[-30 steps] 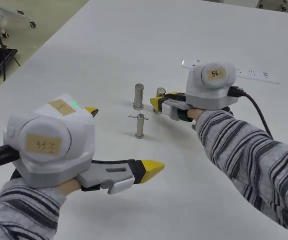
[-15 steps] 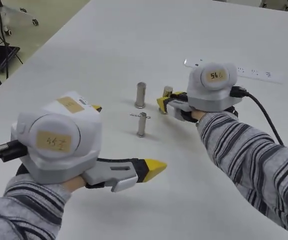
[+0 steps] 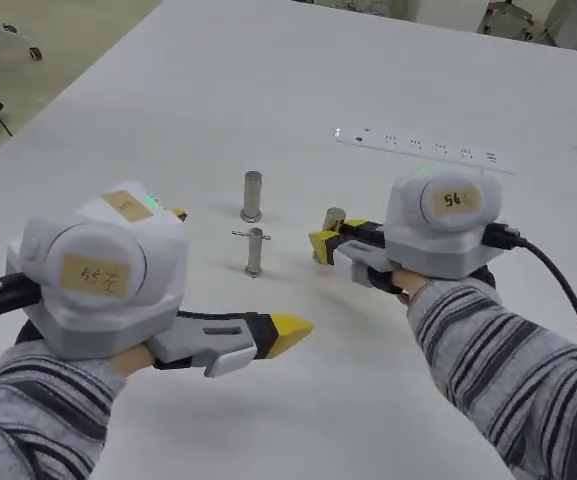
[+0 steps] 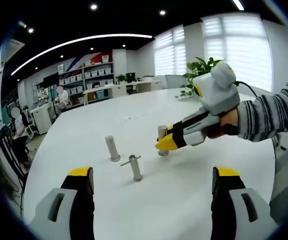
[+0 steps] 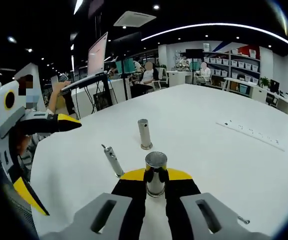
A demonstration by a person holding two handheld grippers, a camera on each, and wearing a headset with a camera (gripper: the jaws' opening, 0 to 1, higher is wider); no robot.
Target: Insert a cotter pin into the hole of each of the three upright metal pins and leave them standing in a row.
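On workbench (image 3: 268, 100) | right gripper (image 5: 155, 176) clamps bare metal pin (image 5: 155, 167) | left gripper (image 4: 153, 172) jaws apart, empty | next, likely: cotter pin through its hole.

The left gripper (image 4: 152, 172) and the right gripper (image 3: 320, 243) each had a rounded pale-grey housing (image 3: 118, 290) bearing a tan label (image 3: 92, 277) with handwritten digits. Their grey arms turned black and ended in yellow fingertips (image 3: 293, 327). A green light (image 3: 150, 207) glowed on the left housing. A black cable (image 3: 558, 285) left each housing. The sleeves (image 3: 498, 370) were striped grey and dark.
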